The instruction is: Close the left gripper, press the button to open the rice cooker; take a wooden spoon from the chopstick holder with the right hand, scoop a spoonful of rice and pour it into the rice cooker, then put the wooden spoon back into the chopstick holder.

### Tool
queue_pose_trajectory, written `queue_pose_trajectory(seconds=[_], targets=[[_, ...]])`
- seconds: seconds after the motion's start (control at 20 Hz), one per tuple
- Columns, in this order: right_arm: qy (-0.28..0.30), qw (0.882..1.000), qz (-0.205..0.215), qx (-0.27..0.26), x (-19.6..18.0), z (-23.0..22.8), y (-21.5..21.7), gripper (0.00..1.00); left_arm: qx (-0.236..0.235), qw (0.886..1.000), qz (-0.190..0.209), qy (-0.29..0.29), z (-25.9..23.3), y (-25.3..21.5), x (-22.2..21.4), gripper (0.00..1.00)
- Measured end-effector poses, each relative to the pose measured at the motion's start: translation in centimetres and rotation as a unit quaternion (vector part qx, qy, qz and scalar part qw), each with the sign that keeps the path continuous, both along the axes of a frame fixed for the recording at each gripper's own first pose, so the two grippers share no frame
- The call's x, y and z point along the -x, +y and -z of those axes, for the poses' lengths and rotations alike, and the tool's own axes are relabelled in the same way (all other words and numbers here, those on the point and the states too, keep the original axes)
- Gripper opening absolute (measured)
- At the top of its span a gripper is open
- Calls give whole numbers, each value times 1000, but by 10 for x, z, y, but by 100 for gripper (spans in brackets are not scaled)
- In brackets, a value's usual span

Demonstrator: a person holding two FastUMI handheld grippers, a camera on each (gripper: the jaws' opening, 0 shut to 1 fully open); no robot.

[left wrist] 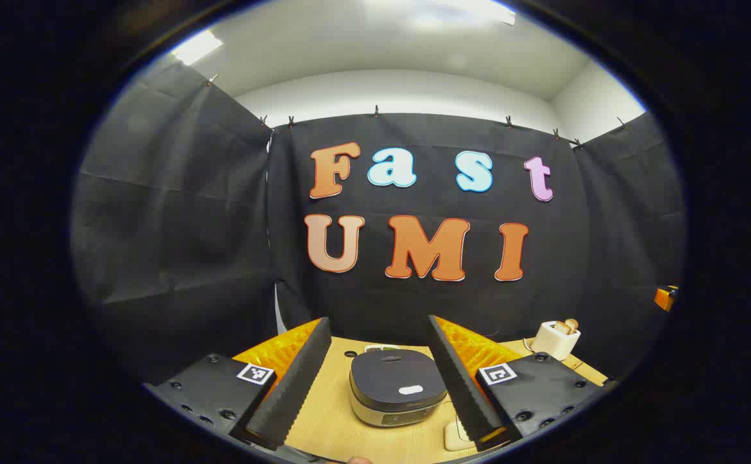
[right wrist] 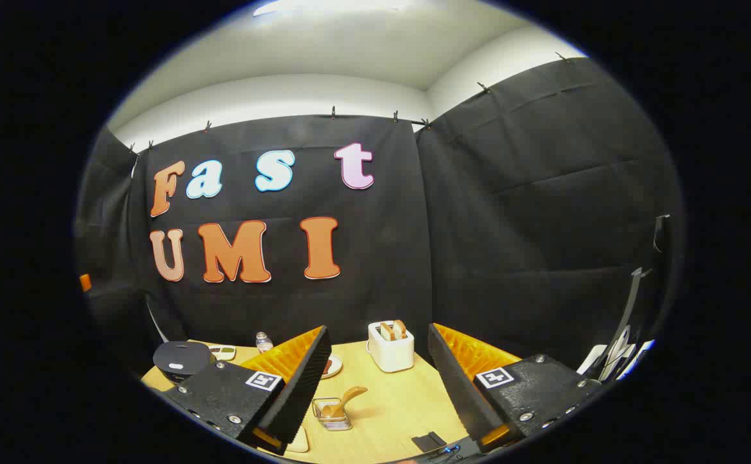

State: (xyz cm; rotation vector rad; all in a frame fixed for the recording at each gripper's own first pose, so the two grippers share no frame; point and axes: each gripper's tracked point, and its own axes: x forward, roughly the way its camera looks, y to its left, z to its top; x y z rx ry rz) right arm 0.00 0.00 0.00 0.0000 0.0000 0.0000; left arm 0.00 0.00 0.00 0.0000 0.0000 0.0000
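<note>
One dark-lidded rice cooker [left wrist: 398, 386] sits closed.

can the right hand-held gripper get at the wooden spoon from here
Probably yes: the right hand-held gripper is open, and the wooden spoon sticks up from its holder just ahead, with nothing between.

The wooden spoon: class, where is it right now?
In the right gripper view the wooden spoon stands in the chopstick holder on the table, between the open fingers, in front of the toaster.
</note>
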Motion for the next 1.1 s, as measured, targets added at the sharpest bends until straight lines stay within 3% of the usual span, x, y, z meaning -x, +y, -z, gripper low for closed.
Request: queue_pose_trajectory(seconds=[0.1,0.3,0.35,0.45,1.05,1.1], targets=[[3,1000,-8,-4,-4,0,-5,98,1,1000,-4,2,4,-8,9,100],[8,1000,-20,7,-10,3,-14,94,-7,1000,-26,5,7,-12,25,100],[7,1000,-24,13,-11,1,-14,99,-8,999,-32,5,7,-14,28,100],[6,999,-32,30,-13,2,-13,94,-11,999,-39,4,6,-13,33,100],[-2,998,-46,51,-10,-6,-3,99,-24,999,-22,3,-1,-27,32,100],[-3,998,-46,53,-10,-6,-3,94,-24,999,-21,4,-1,-28,32,100]])
